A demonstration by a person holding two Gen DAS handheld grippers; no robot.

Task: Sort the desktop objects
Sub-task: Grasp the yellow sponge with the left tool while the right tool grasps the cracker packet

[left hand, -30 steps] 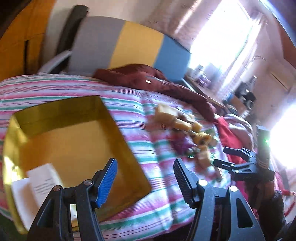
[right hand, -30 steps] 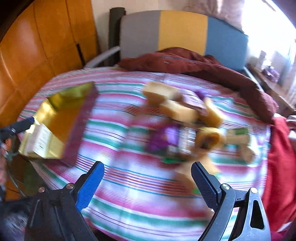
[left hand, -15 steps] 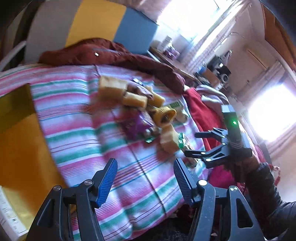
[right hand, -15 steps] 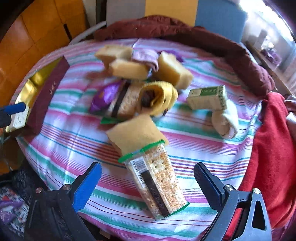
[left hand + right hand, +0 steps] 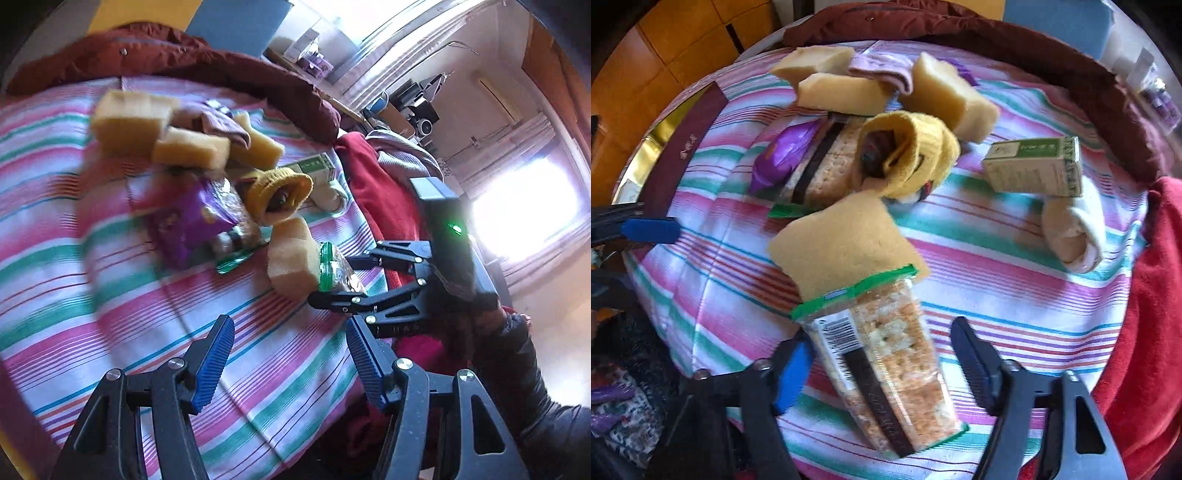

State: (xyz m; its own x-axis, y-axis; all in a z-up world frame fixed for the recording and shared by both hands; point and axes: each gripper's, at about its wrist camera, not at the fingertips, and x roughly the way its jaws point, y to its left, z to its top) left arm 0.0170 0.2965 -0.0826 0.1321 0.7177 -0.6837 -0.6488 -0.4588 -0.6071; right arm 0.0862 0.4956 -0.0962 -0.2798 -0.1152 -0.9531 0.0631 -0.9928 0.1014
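Right gripper [image 5: 882, 360]: jaws have just been closing around the cracker pack [image 5: 886, 369], pads not clearly pressing.
Pack: lying lower centre on the striped cloth [image 5: 1015, 266].
Handling: light, slippery, brittle; grip mid-length, gently.

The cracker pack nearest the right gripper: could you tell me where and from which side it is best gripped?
Grip the cracker pack across its long flat sides near the middle, coming down from above. It lies flat, lengthwise between the right gripper's fingers, whose jaws have just been closing; its far end tucks under a yellow sponge, so avoid that end.
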